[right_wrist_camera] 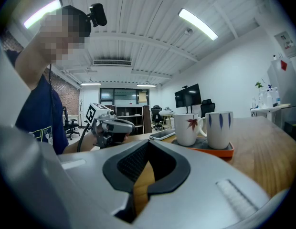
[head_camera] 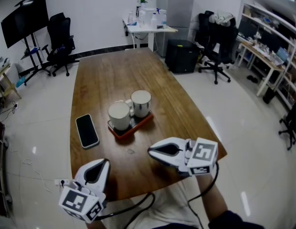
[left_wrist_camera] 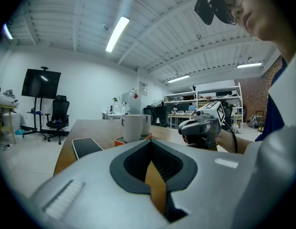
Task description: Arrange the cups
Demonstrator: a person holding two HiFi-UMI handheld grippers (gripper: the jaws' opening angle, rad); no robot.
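Observation:
Two white cups stand side by side on a small red tray (head_camera: 138, 126) in the middle of the wooden table. The nearer cup (head_camera: 119, 115) bears a red leaf (right_wrist_camera: 188, 129); the farther cup (head_camera: 141, 102) has blue stripes (right_wrist_camera: 219, 128). My left gripper (head_camera: 103, 162) hovers at the table's near edge, jaws shut with nothing between them (left_wrist_camera: 150, 142). My right gripper (head_camera: 151, 150) hangs over the table just short of the tray, also shut and empty (right_wrist_camera: 148, 142). Both are apart from the cups. Each gripper view shows the other gripper: the right one (left_wrist_camera: 200, 127), the left one (right_wrist_camera: 110, 124).
A black phone (head_camera: 87, 130) lies flat on the table left of the tray. Around the table are black office chairs (head_camera: 59, 42), a screen on a stand (head_camera: 25, 18), a white desk (head_camera: 148, 30) and shelving (head_camera: 267, 51) at the right.

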